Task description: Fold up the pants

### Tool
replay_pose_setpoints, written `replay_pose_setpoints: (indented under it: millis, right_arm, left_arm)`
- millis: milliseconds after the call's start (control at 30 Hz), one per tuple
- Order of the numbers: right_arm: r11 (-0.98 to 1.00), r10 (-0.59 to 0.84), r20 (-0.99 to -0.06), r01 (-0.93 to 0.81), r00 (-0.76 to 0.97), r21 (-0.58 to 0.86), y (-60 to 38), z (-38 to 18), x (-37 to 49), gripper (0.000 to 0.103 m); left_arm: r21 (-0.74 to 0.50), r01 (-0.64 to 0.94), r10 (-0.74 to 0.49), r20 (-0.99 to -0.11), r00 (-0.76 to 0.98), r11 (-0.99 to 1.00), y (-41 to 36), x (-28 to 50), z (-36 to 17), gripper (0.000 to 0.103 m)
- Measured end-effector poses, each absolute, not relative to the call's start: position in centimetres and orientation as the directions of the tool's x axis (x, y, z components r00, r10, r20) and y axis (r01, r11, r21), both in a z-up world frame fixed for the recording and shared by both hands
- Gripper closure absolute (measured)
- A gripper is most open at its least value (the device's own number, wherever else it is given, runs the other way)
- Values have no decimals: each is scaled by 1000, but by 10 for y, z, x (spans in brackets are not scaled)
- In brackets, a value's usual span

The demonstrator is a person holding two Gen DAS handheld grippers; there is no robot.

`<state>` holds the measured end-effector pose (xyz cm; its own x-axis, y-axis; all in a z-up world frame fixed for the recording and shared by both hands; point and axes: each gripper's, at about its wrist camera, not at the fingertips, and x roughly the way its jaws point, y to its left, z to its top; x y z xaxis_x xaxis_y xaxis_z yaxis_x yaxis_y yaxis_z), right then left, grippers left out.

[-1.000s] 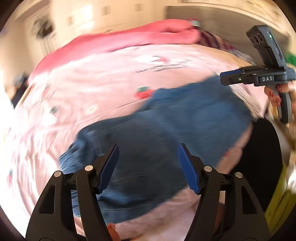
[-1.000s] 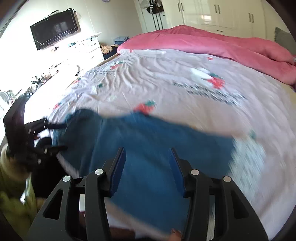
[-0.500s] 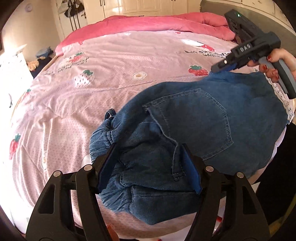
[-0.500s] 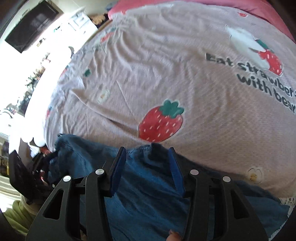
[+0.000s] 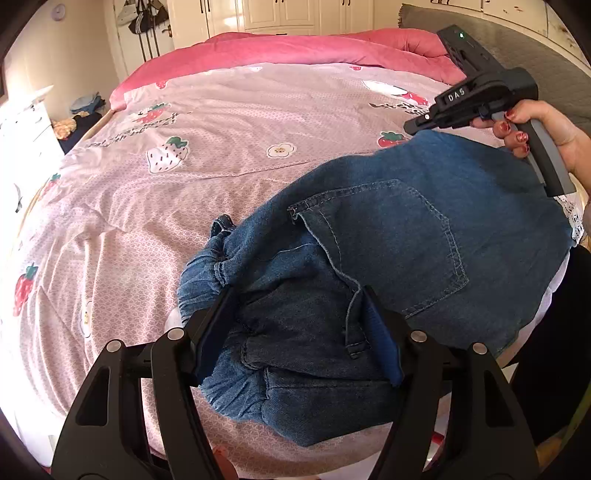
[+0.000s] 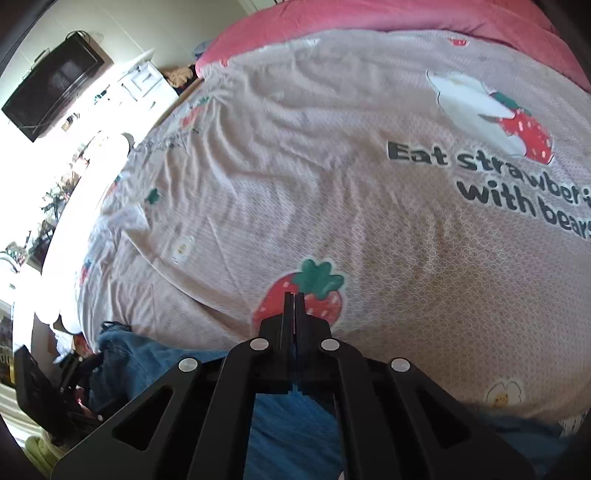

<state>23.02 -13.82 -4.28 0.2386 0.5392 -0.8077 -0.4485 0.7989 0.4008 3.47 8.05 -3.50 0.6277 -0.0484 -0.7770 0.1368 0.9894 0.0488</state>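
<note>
The denim pants (image 5: pixel 388 258) lie bunched at the near edge of the bed, back pocket up. The left gripper (image 5: pixel 299 332) is spread wide around the gathered waistband and should pinch it firmly. The right gripper (image 6: pixel 294 306) is clenched; whether it grasps the far denim edge I cannot tell. Both should then pull the cloth flat over the strawberry bedsheet (image 5: pixel 221 129). A pink duvet (image 5: pixel 295 48) and white wardrobes (image 5: pixel 295 14) are behind
</note>
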Motion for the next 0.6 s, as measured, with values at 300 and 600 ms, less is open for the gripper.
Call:
replay_pose_setpoints:
  millis: [300, 600]
  right_arm:
    - [806, 569, -695, -465, 439, 366, -244, 24, 175, 68]
    - [955, 296, -748, -203, 594, 217, -375, 9, 126, 48]
  left_arm:
    - [0, 150, -100, -743, 662, 989, 75, 23, -5, 37]
    - [4, 317, -235, -661, 713, 948, -2, 47, 51, 22]
